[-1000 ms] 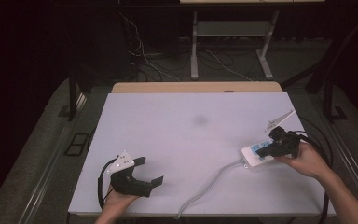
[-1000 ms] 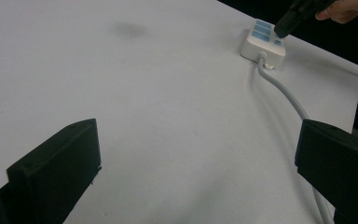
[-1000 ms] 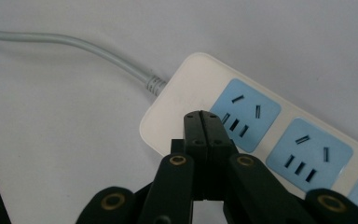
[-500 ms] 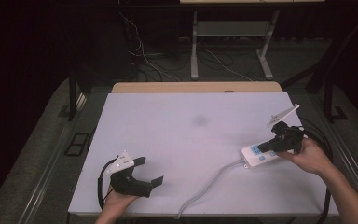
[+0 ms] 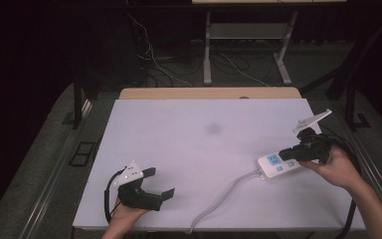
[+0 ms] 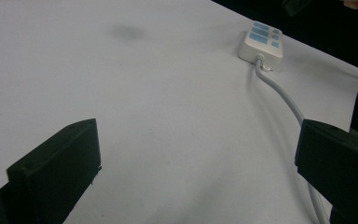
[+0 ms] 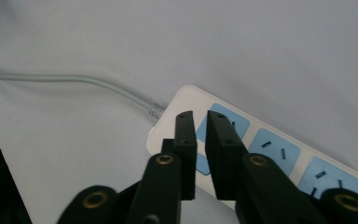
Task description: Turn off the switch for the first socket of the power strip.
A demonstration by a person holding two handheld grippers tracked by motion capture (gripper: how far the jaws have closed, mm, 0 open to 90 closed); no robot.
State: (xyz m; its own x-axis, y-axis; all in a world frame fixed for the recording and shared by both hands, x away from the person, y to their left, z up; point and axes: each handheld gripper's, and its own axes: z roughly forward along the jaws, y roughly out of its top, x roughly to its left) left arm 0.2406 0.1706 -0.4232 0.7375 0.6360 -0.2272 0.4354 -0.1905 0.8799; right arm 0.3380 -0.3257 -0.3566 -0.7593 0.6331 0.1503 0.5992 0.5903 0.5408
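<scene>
Since a second ago the right gripper (image 5: 298, 148) has lifted a little off the power strip (image 5: 278, 163), and its jaws have just been opening to a narrow slit with nothing between them, poised above the strip's cord end in the right gripper view. The strip lies flat near the right edge of the white table (image 5: 204, 144), its grey cord (image 5: 224, 196) curving toward the near edge. The left gripper (image 5: 151, 186) rests at the near left, jaws spread wide and empty
</scene>
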